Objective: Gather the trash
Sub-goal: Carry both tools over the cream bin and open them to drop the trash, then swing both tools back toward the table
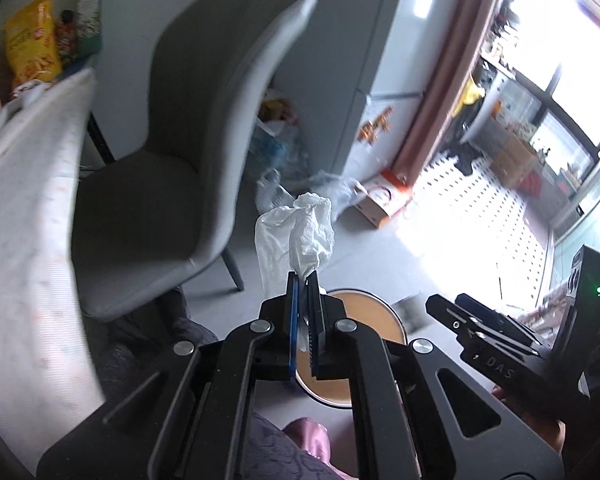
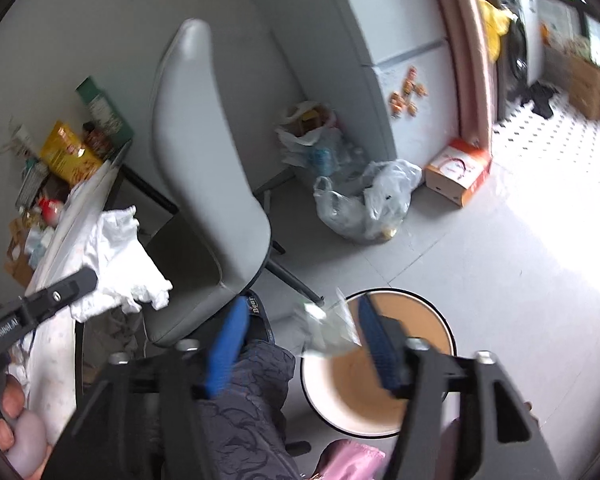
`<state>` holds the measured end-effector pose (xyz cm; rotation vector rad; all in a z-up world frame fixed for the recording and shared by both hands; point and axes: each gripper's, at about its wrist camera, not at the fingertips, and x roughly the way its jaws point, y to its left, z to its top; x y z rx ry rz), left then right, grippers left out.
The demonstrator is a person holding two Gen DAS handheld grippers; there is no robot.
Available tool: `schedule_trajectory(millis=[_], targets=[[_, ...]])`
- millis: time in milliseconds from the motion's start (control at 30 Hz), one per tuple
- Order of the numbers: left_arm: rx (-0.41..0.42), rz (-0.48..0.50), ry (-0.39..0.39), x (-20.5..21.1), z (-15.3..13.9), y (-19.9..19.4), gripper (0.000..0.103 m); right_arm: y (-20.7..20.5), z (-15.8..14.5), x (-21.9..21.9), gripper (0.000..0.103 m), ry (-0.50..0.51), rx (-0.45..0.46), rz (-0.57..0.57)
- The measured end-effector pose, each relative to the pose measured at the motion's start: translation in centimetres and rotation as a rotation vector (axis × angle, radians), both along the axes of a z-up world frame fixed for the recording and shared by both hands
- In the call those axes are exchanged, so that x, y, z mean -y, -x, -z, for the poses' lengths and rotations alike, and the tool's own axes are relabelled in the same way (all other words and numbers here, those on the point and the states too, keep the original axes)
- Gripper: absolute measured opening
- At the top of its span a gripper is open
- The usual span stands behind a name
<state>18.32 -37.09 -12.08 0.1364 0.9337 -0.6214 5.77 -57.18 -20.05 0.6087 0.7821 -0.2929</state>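
My left gripper (image 1: 303, 280) is shut on a crumpled white tissue (image 1: 300, 232) and holds it in the air above the round bin (image 1: 384, 312) with a tan inside and a white rim. The tissue also shows in the right wrist view (image 2: 120, 256), held by the left gripper (image 2: 88, 280). My right gripper (image 2: 300, 320) is open over the bin (image 2: 432, 320). A clear plastic wrapper (image 2: 328, 328) is blurred in the air between its blue fingers (image 2: 228, 344), over the bin's edge.
A grey chair (image 2: 204, 184) stands left of the bin. A white-clothed table (image 1: 24, 216) at the left carries snack bags (image 1: 32, 48). Plastic bags (image 2: 364, 204) and an orange-and-white box (image 2: 458, 176) lie on the floor by the fridge (image 2: 400, 60).
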Motion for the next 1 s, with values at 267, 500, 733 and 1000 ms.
schedule_trajectory(millis=[267,500,733,1000], targets=[[-0.076,0.105,-0.032,6.0,2.9,1.5,0.005,4.7,0.3,5.0,0.072,0.002,-0.033,0.17],[-0.143,0.186,-0.063,10.5,5.3,3.0,0.005,9.0,-1.5,8.7,0.085,0.072,-0.04,0.293],[-0.171,0.189,-0.051,11.3,5.8,3.3,0.088,10.1,-1.1,9.6,0.085,0.045,-0.028,0.319],[-0.09,0.068,0.03,5.3,0.4,1.4,0.097,9.1,-1.8,7.8,0.095,0.054,0.015,0.294]])
